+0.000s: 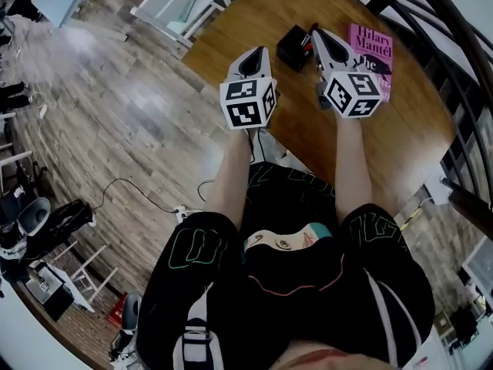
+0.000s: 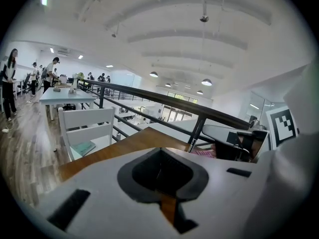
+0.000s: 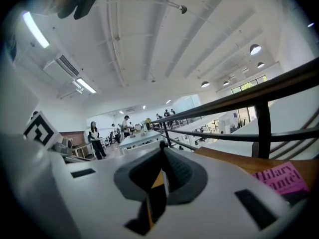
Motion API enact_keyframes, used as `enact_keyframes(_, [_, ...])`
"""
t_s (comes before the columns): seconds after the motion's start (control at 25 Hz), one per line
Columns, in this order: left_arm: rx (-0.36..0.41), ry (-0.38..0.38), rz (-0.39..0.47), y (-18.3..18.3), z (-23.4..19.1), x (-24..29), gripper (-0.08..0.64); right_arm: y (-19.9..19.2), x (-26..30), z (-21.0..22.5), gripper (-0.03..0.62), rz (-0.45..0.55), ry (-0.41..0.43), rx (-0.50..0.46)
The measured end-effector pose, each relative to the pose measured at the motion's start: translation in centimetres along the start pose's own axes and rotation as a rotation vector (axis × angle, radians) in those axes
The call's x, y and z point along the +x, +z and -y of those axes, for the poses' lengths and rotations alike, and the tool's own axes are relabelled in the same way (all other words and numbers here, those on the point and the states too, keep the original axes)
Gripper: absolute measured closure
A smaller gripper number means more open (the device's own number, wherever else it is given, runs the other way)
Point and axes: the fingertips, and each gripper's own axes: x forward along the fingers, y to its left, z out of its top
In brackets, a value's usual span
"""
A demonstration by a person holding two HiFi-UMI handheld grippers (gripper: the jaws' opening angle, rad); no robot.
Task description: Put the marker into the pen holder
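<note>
A black pen holder (image 1: 293, 46) stands on the round wooden table (image 1: 246, 14), and it also shows as a dark box (image 2: 233, 146) in the left gripper view. A small red and dark thing (image 1: 312, 28) lies at its far right corner; I cannot tell whether it is the marker. My right gripper (image 1: 317, 34) hovers just right of the holder, jaws together, nothing between them (image 3: 161, 148). My left gripper (image 1: 256, 51) is held left of the holder, also shut and empty (image 2: 160, 154).
A pink book (image 1: 373, 55) lies right of the holder, partly under my right gripper, and shows in the right gripper view (image 3: 280, 177). A white chair (image 1: 187, 3) stands beyond the table's left edge. A dark railing (image 1: 435, 29) curves round the table's right side.
</note>
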Motion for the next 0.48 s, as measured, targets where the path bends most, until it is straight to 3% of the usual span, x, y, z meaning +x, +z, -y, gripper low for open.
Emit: enact_keyframes(0.48, [-0.049, -0.041, -0.087, -3.6, -1.9, 2.9, 0.552, -6.0, 1.7, 1.3, 0.588, -0.131, -0.062, 0.017])
